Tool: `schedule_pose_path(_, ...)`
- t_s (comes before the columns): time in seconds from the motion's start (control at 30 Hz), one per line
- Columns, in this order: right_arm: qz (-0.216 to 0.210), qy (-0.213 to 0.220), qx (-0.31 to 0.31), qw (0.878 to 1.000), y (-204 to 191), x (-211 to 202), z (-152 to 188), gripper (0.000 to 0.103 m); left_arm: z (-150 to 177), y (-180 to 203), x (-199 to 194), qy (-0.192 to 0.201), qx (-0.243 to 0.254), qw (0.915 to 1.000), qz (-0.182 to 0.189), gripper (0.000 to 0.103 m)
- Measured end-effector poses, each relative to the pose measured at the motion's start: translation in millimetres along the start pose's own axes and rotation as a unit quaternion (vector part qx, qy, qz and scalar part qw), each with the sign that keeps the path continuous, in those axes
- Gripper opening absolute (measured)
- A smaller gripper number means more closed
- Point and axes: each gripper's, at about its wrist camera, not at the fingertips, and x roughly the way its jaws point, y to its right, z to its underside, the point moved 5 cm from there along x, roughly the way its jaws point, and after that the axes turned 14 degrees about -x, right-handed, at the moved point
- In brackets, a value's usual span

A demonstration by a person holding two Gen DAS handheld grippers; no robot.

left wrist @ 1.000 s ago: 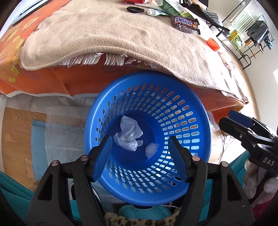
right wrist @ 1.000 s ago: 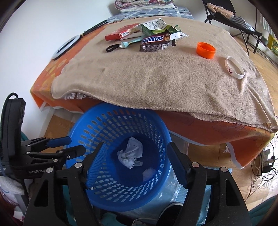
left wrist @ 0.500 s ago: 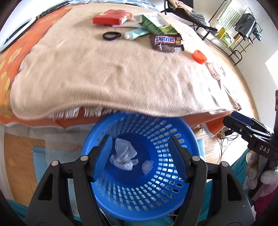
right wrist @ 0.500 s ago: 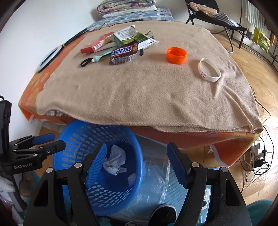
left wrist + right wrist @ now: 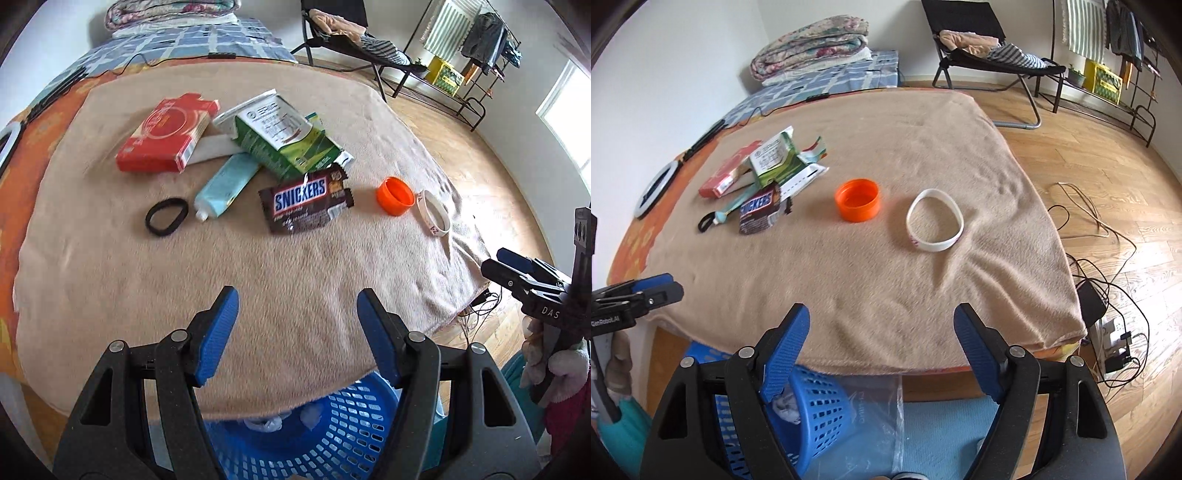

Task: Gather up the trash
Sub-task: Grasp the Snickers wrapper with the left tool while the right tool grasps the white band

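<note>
A Snickers wrapper [image 5: 307,203] [image 5: 759,215], a green packet [image 5: 284,136] [image 5: 775,162], a red box [image 5: 166,134], a pale blue tube [image 5: 225,186], a black hair tie [image 5: 166,216], an orange cap [image 5: 394,195] [image 5: 857,199] and a white wristband [image 5: 435,218] [image 5: 935,225] lie on the beige blanket [image 5: 258,277]. The blue basket [image 5: 314,435] [image 5: 812,410] holds crumpled white paper below the near edge. My left gripper [image 5: 297,310] is open and empty over the blanket's near edge. My right gripper [image 5: 881,325] is open and empty over that edge too.
The table stands on a wooden floor with cables and a power strip [image 5: 1108,332] at the right. A folding chair [image 5: 990,62] and a clothes rack [image 5: 480,37] stand at the back. A clear plastic sheet [image 5: 879,417] lies beside the basket.
Both grippers have risen from over the basket to above the table's near edge and tilted up. The table items now fill the views; the basket has dropped to the bottom.
</note>
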Motion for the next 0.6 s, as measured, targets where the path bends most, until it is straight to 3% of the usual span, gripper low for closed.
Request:
schedule_pose_path(0.2, 0.01, -0.015, 0.0, 1.0, 31.5, 16.7, -17.4, 0.08, -29.1, 24.3, 34.1, -0.01, 0.077, 0.9964, -0.034, 0.069)
schedule_pose_path(0.37, -0.009, -0.03, 0.02, 0.999, 49.8, 39.1, -24.7, 0.08, -39.6, 36.1, 64.9, -0.024, 0.149, 0.9856, -0.076, 0.069)
schedule_pose_path(0.6, -0.033, -0.046, 0.041, 0.998, 61.0, 69.2, -28.9, 0.08, -52.5, 34.0, 97.5, -0.048, 0.151, 0.9829, -0.093, 0.069)
